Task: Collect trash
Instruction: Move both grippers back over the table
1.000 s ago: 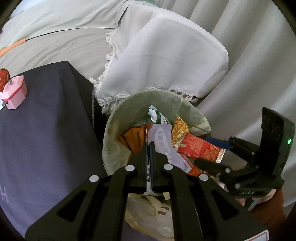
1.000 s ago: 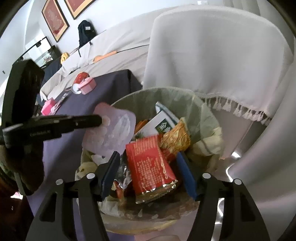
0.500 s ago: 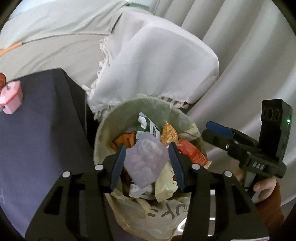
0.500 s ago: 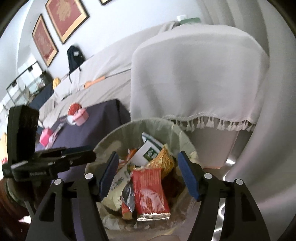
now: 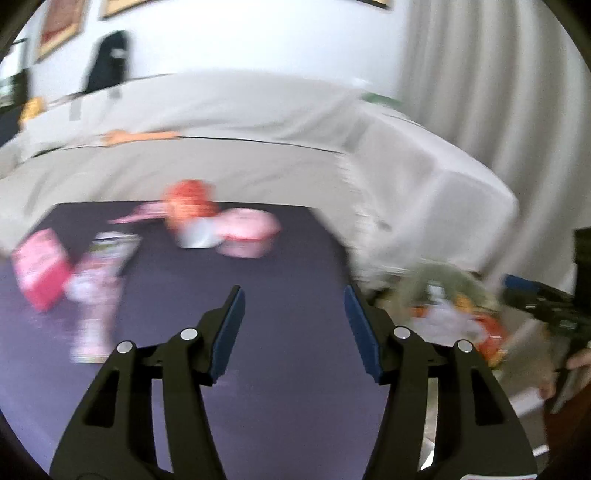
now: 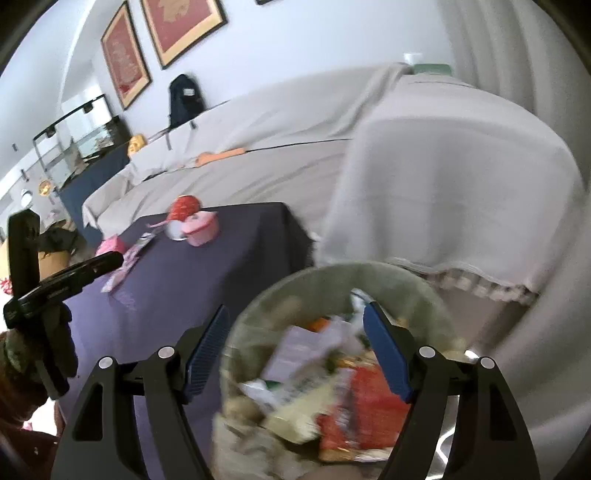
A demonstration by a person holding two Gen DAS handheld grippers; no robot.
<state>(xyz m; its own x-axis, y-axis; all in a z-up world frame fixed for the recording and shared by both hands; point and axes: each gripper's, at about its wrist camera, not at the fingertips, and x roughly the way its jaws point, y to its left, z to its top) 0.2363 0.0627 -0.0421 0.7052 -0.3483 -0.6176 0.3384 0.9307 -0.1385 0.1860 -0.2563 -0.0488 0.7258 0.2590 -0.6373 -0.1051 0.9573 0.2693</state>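
My left gripper [image 5: 293, 325] is open and empty above the dark purple table [image 5: 258, 295]. On the table lie a pink box [image 5: 38, 273], a white and pink wrapper [image 5: 98, 291], a red-topped cup [image 5: 192, 221] and a pink container [image 5: 247, 236]. The lined trash bin [image 6: 424, 291], full of wrappers, stands beside the table; it also shows in the left wrist view [image 5: 443, 280]. My right gripper [image 6: 295, 354] is open and empty above the bin. A red packet [image 6: 365, 406] and a pale lilac wrapper [image 6: 299, 343] lie in it.
A sofa under a white cover [image 6: 443, 177] stands behind the table and bin. Curtains [image 5: 498, 92] hang at the right. The left gripper shows at the left in the right wrist view [image 6: 74, 273]. Framed pictures [image 6: 177, 29] hang on the wall.
My left gripper opened and dropped the pale wrapper into the bin, then swung left over the table. My right gripper rose away from the bin, leaving the red packet inside.
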